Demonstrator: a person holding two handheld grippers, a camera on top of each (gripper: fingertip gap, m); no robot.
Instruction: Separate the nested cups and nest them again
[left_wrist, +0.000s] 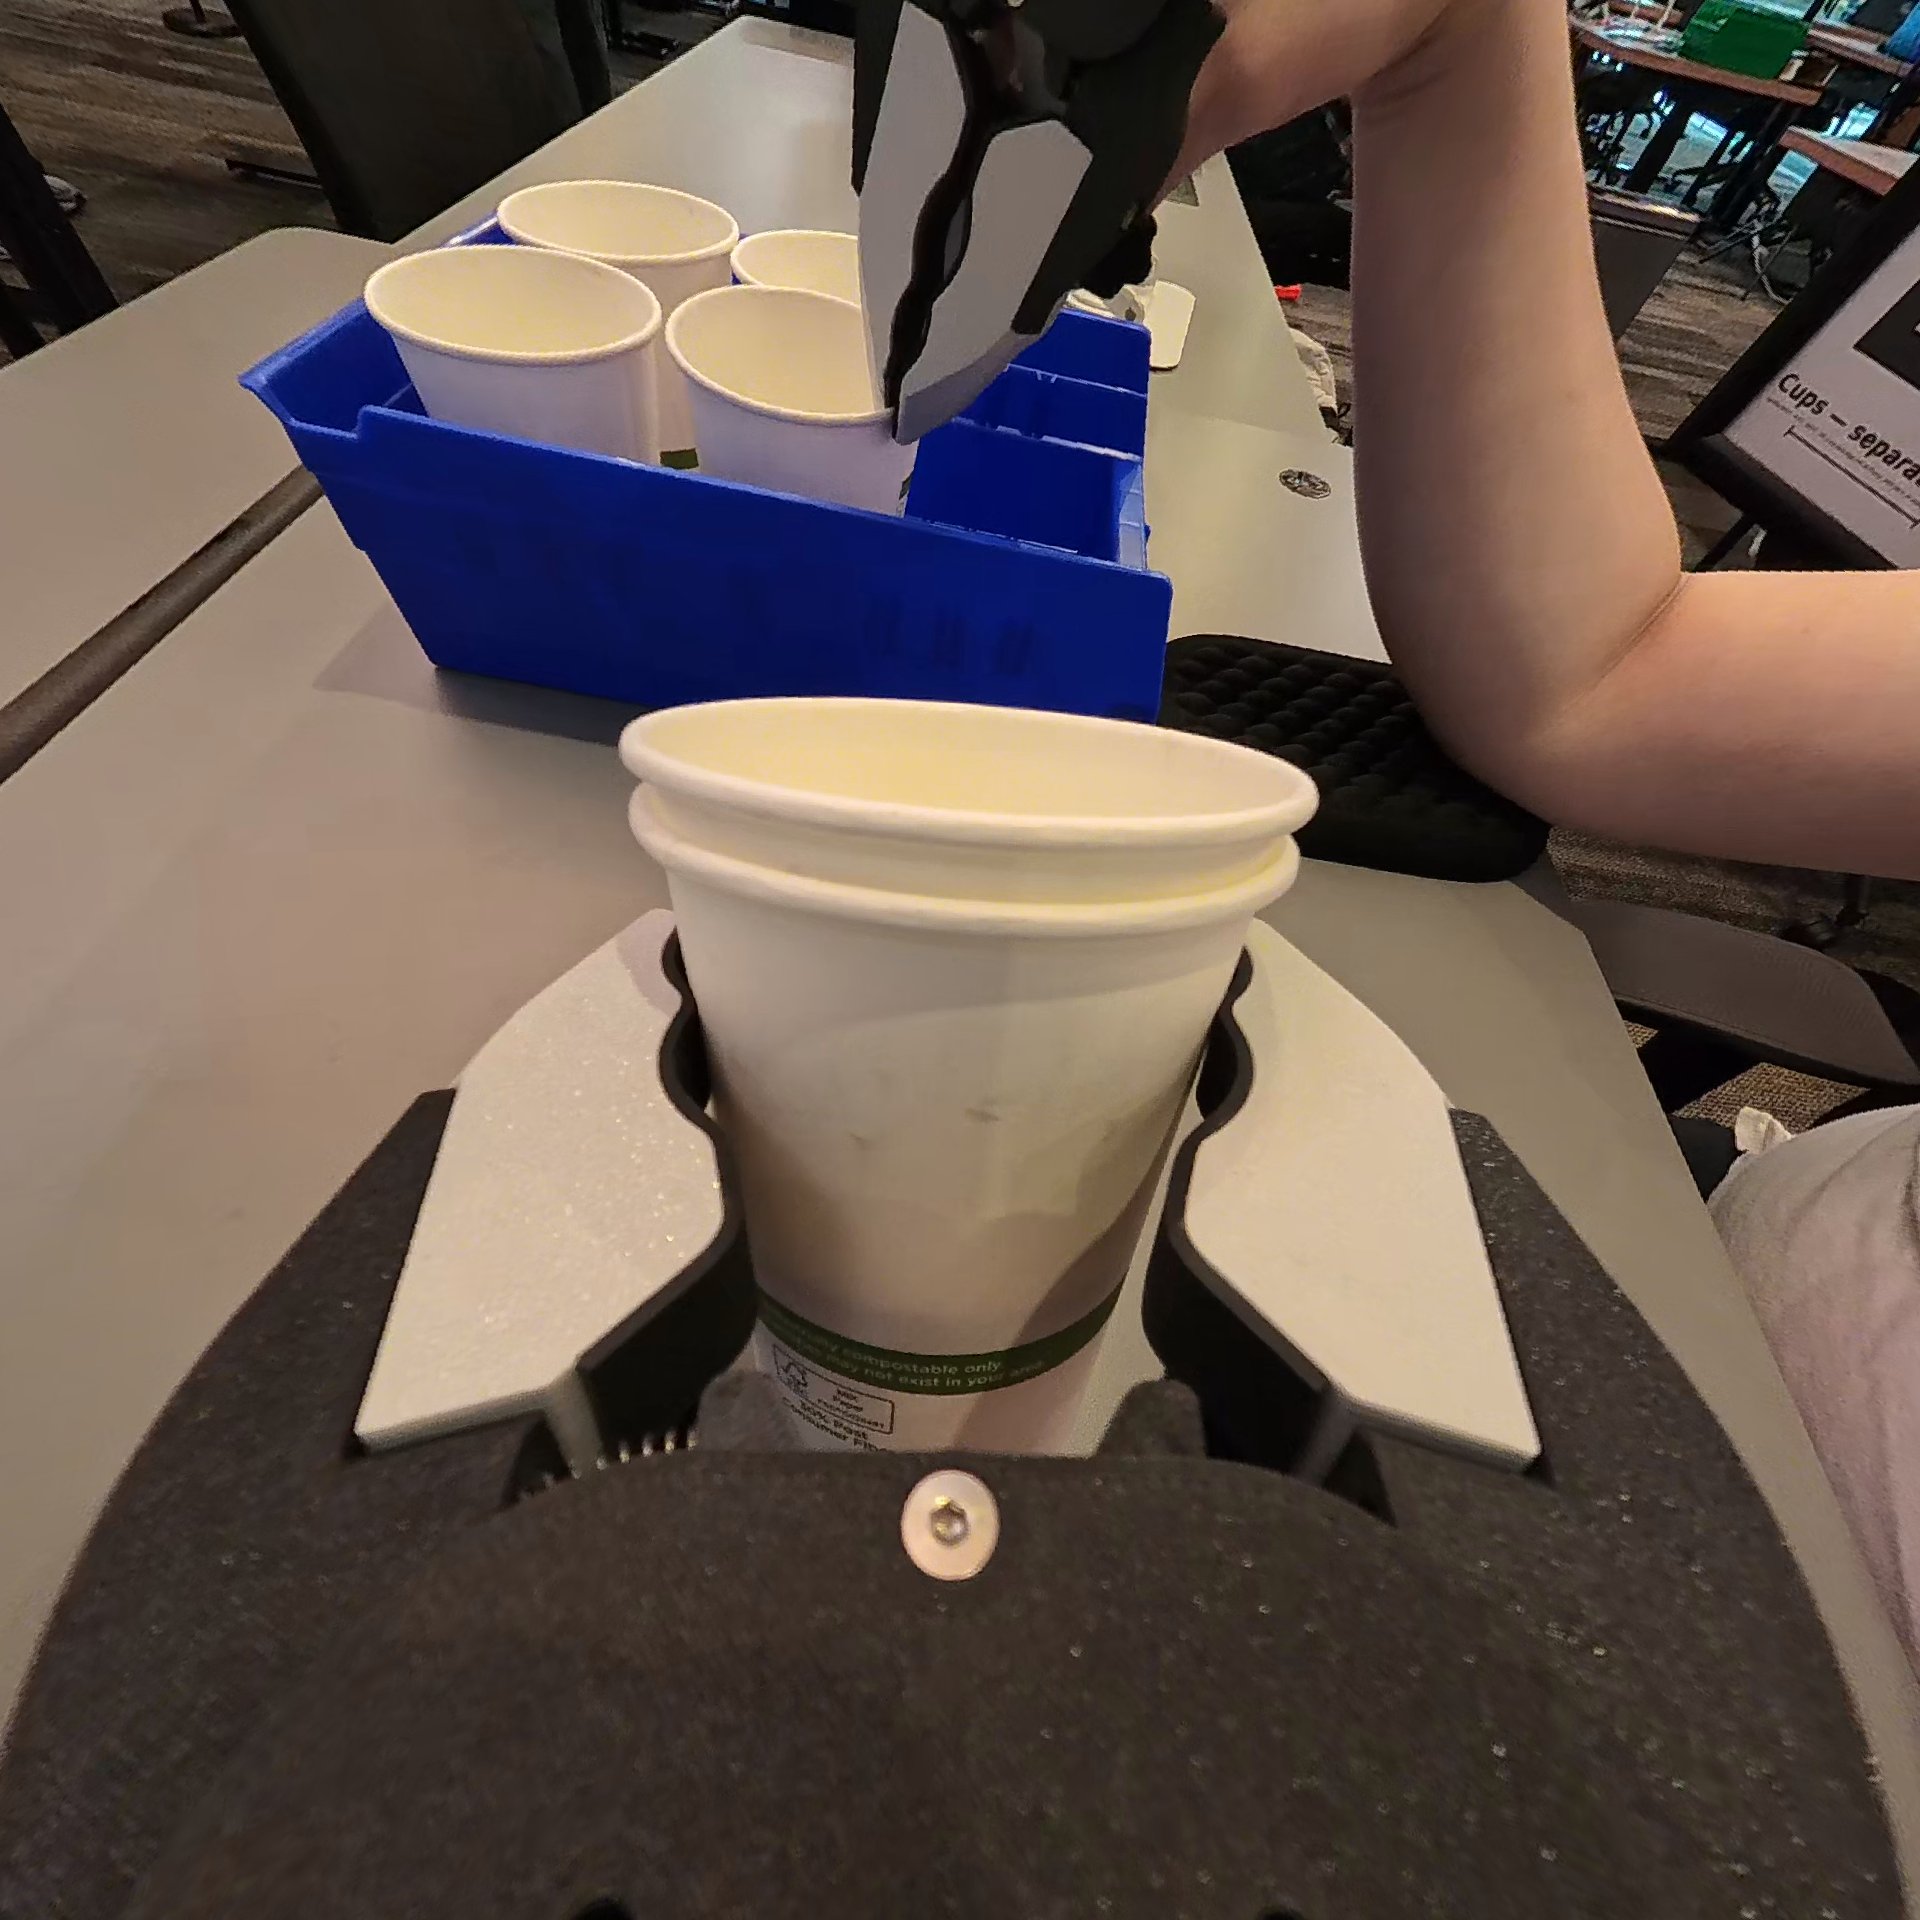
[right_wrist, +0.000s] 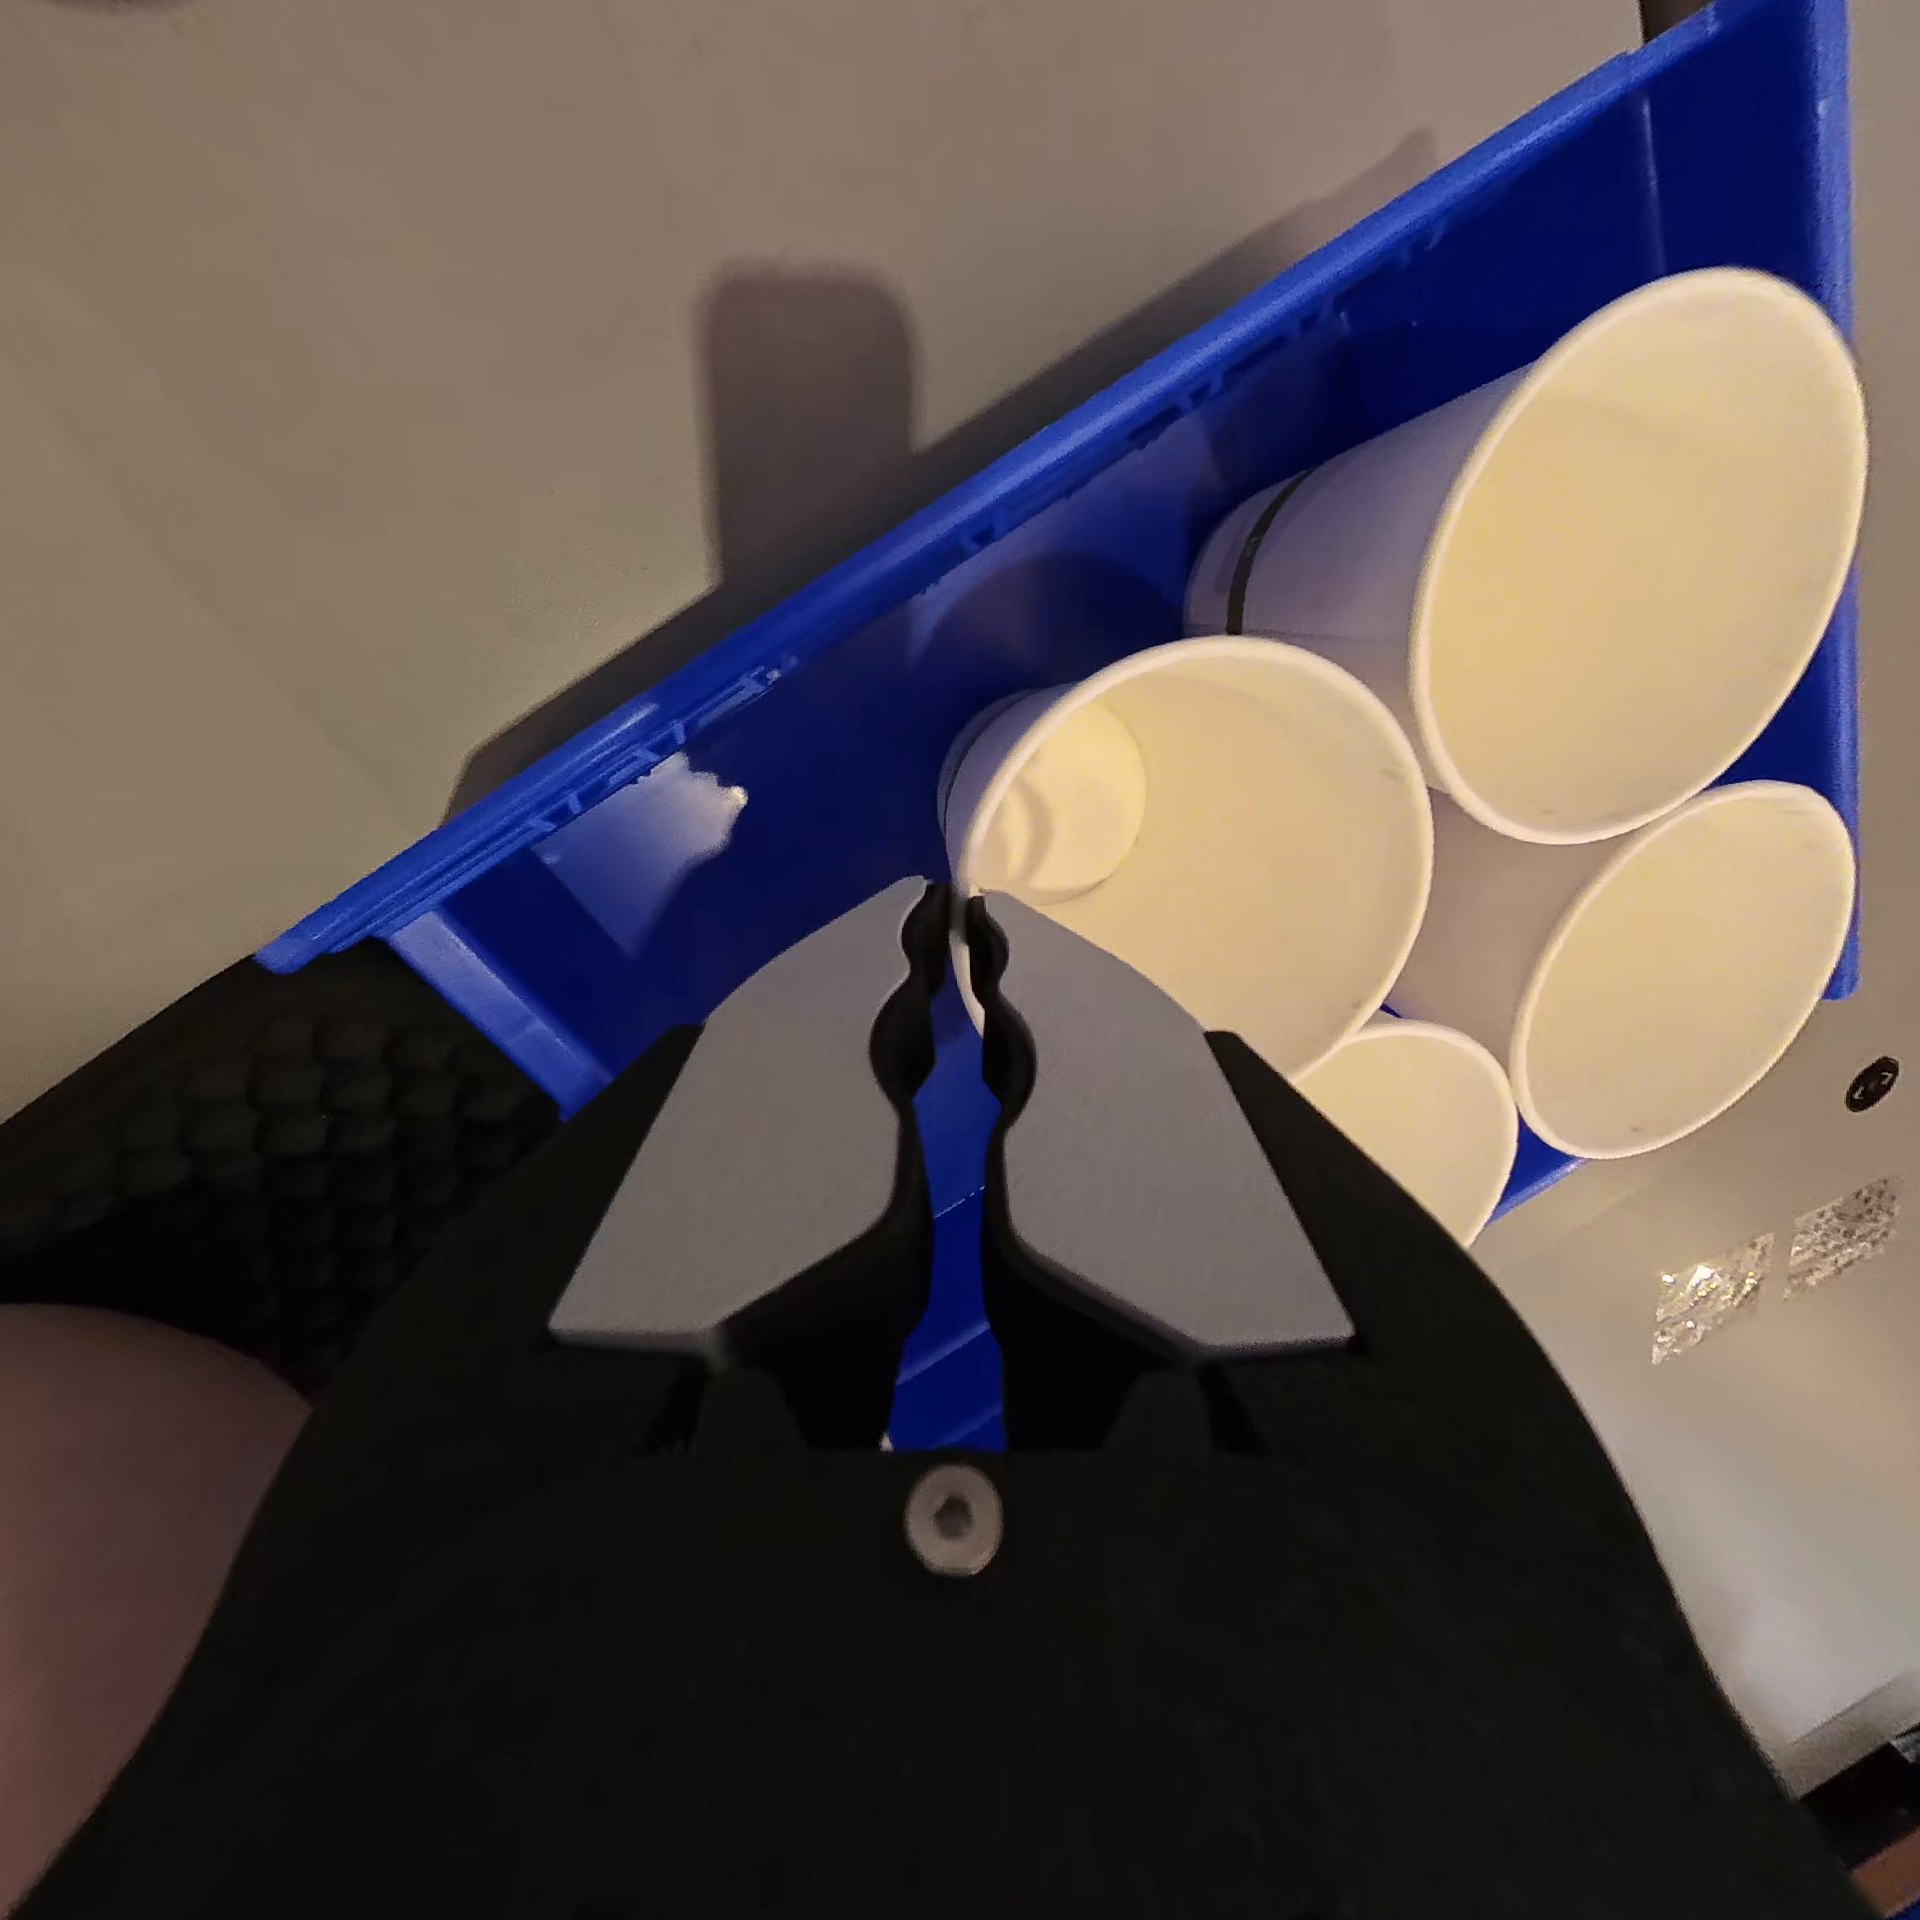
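1. Left gripper: level and pointing forward; grey-faced fingers spread wide, black inner pads pressing both sides of the load clamped between them.
2. Right gripper: raised and angled steeply down; jaws drawn nearly together, tips pinching a thin edge. It also shows in the left wrist view, reaching in from above.
3. Right forearm: bare, rising upright to the gripper handle.
4. Right elbow: bent, resting low.
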